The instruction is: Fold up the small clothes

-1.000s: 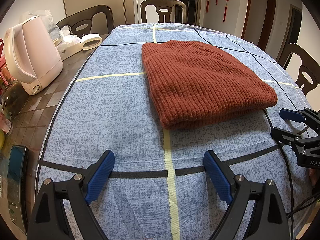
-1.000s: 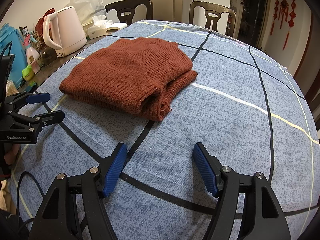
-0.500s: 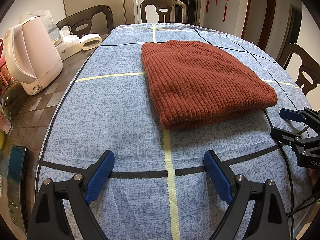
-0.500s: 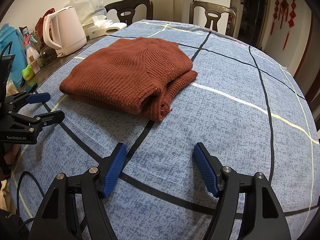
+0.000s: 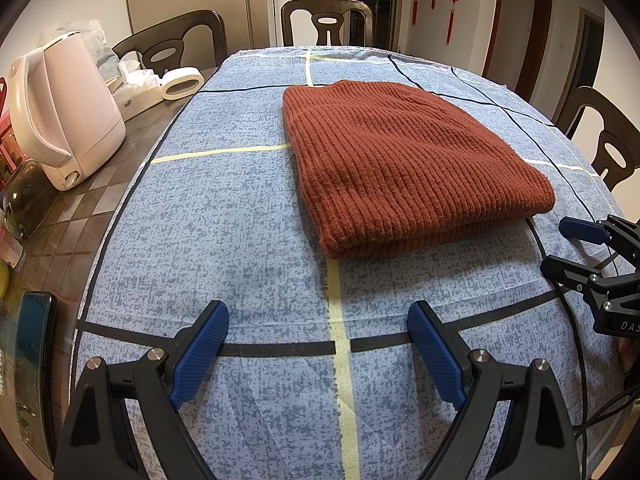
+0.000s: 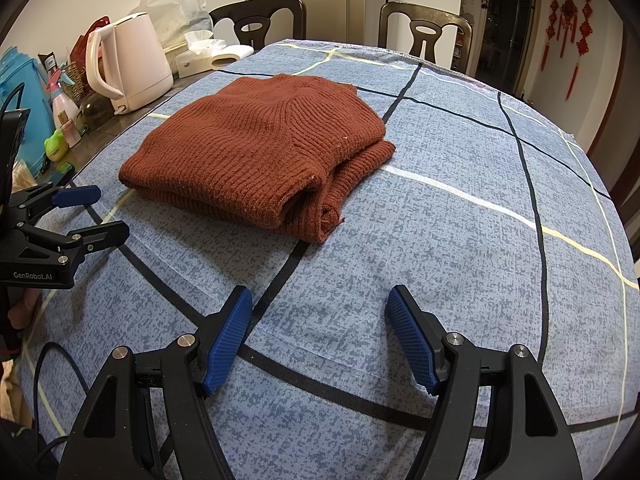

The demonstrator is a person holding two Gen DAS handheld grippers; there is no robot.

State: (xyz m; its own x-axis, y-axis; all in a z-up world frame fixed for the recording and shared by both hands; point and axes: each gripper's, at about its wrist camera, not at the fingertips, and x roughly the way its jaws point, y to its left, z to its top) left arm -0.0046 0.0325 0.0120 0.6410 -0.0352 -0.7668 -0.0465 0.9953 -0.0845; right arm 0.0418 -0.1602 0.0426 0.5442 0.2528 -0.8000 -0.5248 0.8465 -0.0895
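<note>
Sweater (image 5: 400,160), rust-red knit, lies folded on the checked cloth (image 5: 224,216), ahead of both grippers. Left gripper (image 5: 318,344) and right gripper (image 6: 318,332) stand spread and empty, roughly equally near, each short of its near edge.

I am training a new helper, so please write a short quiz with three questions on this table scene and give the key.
1. True or false: the right gripper grips the sweater.
2. The kettle stands: A) on the blue cloth, B) on the bare table beside it, C) on a chair.
3. Fill in: the sweater lies ____ on the cloth.

Key: 1. False; both it and the left gripper are open and empty. 2. B. 3. folded.
</note>
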